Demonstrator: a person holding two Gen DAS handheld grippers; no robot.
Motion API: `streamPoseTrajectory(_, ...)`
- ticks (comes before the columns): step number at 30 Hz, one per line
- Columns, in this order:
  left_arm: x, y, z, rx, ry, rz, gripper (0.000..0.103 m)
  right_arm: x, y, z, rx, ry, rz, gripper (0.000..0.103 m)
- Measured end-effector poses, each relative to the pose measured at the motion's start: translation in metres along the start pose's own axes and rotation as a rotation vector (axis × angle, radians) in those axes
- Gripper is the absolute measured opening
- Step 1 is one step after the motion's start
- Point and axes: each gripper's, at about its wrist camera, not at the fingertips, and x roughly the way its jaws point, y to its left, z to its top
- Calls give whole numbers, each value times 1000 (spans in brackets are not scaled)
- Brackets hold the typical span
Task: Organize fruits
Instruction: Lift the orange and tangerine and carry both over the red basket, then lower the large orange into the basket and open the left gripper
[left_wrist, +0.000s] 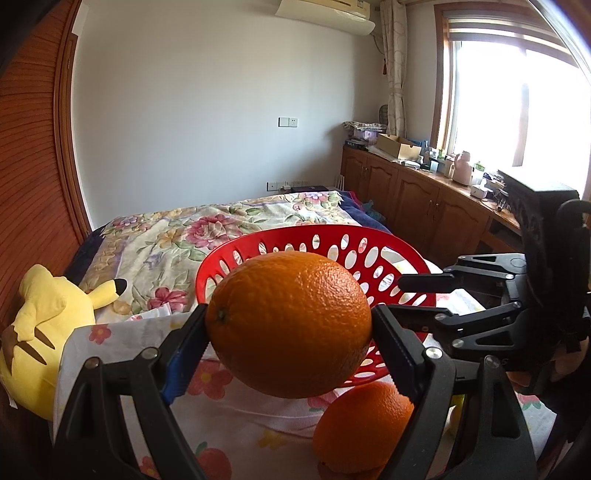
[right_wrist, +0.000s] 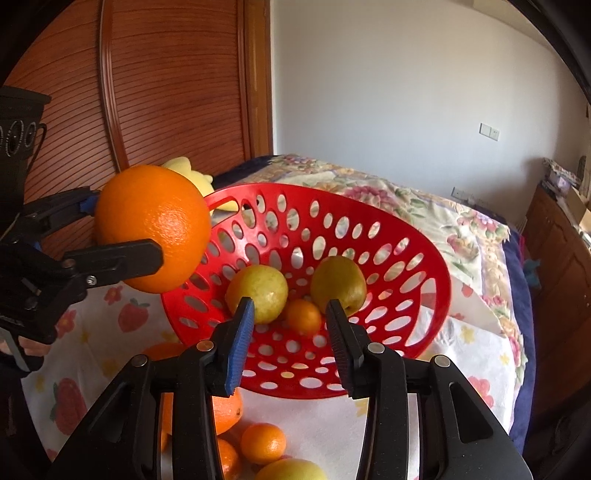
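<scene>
Two pears (right_wrist: 295, 288) and one small orange (right_wrist: 303, 316) lie in the red basket (right_wrist: 424, 258), which stands tilted on the bed (left_wrist: 207, 229). My left tongs (left_wrist: 288, 328) are clamped on a big orange (left_wrist: 288, 325) – I hold it in the air just beside the basket rim. My right tongs (right_wrist: 291, 325) are apart with nothing between them, over the near side of the basket. More fruit lies on the flowered cloth (right_wrist: 332, 424) – another big orange (left_wrist: 364, 424) and a small one (right_wrist: 263, 442).
</scene>
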Motion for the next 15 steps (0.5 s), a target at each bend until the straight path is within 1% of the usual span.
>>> streamPoseTrajectory(8,19,-11,11,37,22,17,85,-15,-19,-4,41,-44,-20,43)
streamPoseTrajectory(15,53,-16,16,47,85,46,85,-28,-26,-8,52,-83,-15,44)
